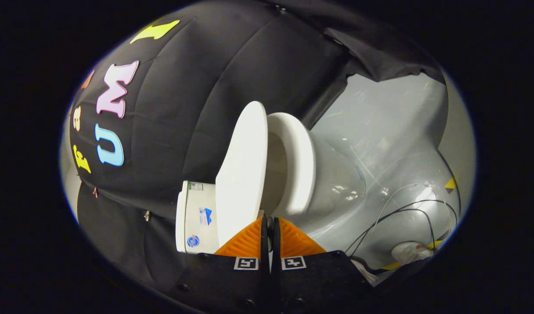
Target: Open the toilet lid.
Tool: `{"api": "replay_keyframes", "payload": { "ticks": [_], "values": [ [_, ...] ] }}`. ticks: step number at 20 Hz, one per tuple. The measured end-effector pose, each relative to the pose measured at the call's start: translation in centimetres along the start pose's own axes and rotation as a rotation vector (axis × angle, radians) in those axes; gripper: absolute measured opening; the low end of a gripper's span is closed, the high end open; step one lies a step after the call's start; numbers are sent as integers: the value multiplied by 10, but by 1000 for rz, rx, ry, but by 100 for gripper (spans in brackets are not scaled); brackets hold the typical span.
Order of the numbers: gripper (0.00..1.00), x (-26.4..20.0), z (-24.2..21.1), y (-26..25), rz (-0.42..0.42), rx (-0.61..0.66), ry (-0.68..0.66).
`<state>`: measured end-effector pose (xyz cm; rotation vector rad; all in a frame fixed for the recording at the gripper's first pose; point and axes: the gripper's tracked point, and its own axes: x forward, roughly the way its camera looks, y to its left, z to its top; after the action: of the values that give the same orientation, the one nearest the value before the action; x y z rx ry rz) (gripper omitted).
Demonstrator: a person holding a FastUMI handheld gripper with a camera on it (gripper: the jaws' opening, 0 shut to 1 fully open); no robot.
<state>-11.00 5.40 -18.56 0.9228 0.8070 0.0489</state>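
Observation:
The view is rolled on its side, so the white toilet lies sideways in it. Its lid (243,174) is lifted off the seat (301,165) and stands close to the tank (197,218), with a wedge-shaped gap showing the inside of the bowl (341,187). My gripper (269,220) is shut, fingers pressed together with nothing between them. The fingertips sit right at the lid's free edge, by the gap between lid and seat; I cannot tell whether they touch it.
The black cloth wall (197,100) hangs behind the tank. A glossy grey floor (380,113) spreads beyond the bowl, with thin cables (402,213), yellow tape marks (450,184) and a small white object (408,250) lying on it.

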Motion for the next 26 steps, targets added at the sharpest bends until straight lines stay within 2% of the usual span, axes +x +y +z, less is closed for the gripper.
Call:
{"api": "replay_keyframes", "payload": {
  "ticks": [8, 12, 16, 26],
  "values": [
    [5, -23, 2, 70, -28, -152, -42],
    [5, -32, -4, 135, 29, -209, -36],
    [5, -34, -16, 171, -50, -385, -81],
    [5, -41, -36, 244, -112, -546, -125]
  ]
}}
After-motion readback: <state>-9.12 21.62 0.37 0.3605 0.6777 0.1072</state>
